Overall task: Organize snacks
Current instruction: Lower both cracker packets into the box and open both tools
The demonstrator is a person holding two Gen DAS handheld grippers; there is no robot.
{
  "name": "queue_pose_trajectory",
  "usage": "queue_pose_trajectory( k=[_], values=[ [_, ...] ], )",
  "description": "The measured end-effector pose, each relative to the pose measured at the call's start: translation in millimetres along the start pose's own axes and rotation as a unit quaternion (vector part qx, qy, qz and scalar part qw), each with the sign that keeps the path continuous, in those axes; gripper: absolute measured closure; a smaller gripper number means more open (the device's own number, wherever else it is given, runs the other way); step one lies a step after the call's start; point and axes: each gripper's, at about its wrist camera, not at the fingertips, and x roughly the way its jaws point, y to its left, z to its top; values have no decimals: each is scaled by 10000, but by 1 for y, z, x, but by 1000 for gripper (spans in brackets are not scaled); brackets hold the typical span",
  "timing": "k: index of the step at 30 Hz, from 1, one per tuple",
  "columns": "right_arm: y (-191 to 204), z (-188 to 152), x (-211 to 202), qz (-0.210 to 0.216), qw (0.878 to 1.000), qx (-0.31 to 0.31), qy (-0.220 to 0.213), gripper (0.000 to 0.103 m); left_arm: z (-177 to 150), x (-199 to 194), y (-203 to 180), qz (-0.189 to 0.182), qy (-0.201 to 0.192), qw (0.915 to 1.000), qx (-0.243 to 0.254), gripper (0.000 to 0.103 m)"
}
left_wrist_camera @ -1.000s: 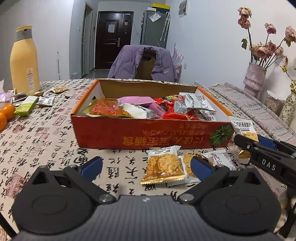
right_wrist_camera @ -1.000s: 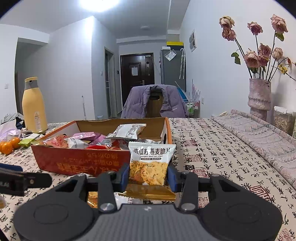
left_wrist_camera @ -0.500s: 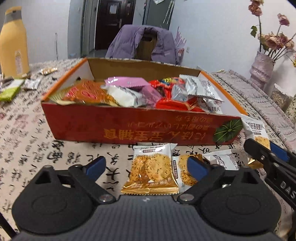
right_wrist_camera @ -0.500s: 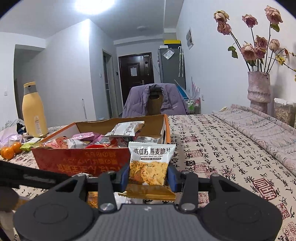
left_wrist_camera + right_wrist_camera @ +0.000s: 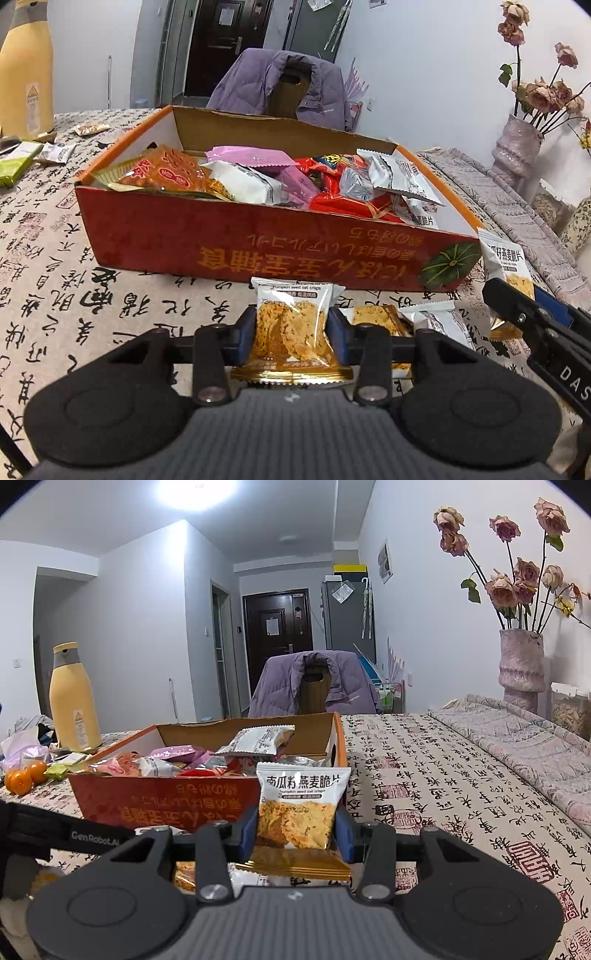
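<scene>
A red and orange cardboard box [image 5: 207,240] [image 5: 147,801] full of mixed snack packets stands on the table. My left gripper [image 5: 290,332] is shut on a pumpkin seed oat crisps packet [image 5: 291,325] just in front of the box. My right gripper [image 5: 297,830] is shut on another oat crisps packet [image 5: 299,805] at the box's right front corner; this gripper also shows in the left wrist view [image 5: 517,314]. Two more crisp packets [image 5: 413,321] lie on the tablecloth between the grippers.
A yellow bottle [image 5: 74,698], oranges [image 5: 24,777] and loose wrappers [image 5: 22,162] sit to the left of the box. A vase of dried roses [image 5: 521,664] and a folded quilt [image 5: 535,738] are at the right. A chair with a purple jacket [image 5: 280,85] stands behind the table.
My left gripper moved forward and down and closed on the oat crisps packet that lay in front of the box. My right gripper kept its packet and rose slightly.
</scene>
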Motion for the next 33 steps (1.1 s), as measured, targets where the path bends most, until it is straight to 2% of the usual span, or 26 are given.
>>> queue_pose_trajectory(
  k=[6, 15, 23, 33],
  values=[
    [0, 0, -2, 22, 10000, -18, -58, 61, -4, -19, -2, 65, -323, 9993, 176, 62],
    [8, 4, -10, 22, 9997, -157, -209, 61, 0, -57, -11, 76, -959, 9937, 567, 62],
    [25, 32, -8, 239, 9986, -324, -350, 61, 24, -73, -9, 118, -1397, 9879, 656, 62],
    [47, 76, 31, 441, 9972, -429, -428, 61, 66, -67, 1, 299, -1704, 9835, 525, 62]
  ],
)
